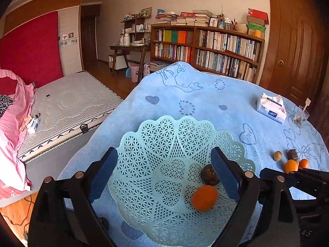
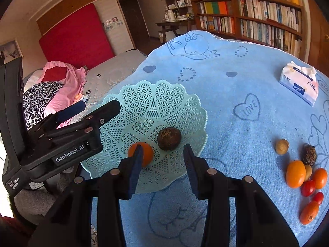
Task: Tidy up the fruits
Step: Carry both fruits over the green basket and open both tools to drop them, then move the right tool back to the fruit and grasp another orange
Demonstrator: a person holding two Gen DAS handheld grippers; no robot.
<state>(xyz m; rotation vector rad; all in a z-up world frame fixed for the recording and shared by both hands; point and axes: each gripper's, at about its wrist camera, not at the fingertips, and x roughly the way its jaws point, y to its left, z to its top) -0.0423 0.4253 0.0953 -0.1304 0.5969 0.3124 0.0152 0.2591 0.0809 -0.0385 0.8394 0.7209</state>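
Right wrist: oblong orange fruit [image 2: 295, 176], long axis upright.

Both rigs looked like the same kit. The left black plastic two-finger gripper [image 1: 164, 170] had chunky matte arms shaped like a fork, with round silver rivet heads at the pivots and flat dark-blue rubbery pads [image 1: 225, 173] lining the inner faces of the fingers. The right black plastic gripper [image 2: 162, 168] matched it: same silver rivets, same navy pads [image 2: 135, 168]. From the right camera the left unit's body carried white lettering, "GenRobot.AI" on the side and "Data Acquisition System" lower down on the rounded housing, plus a small white sticker underneath.
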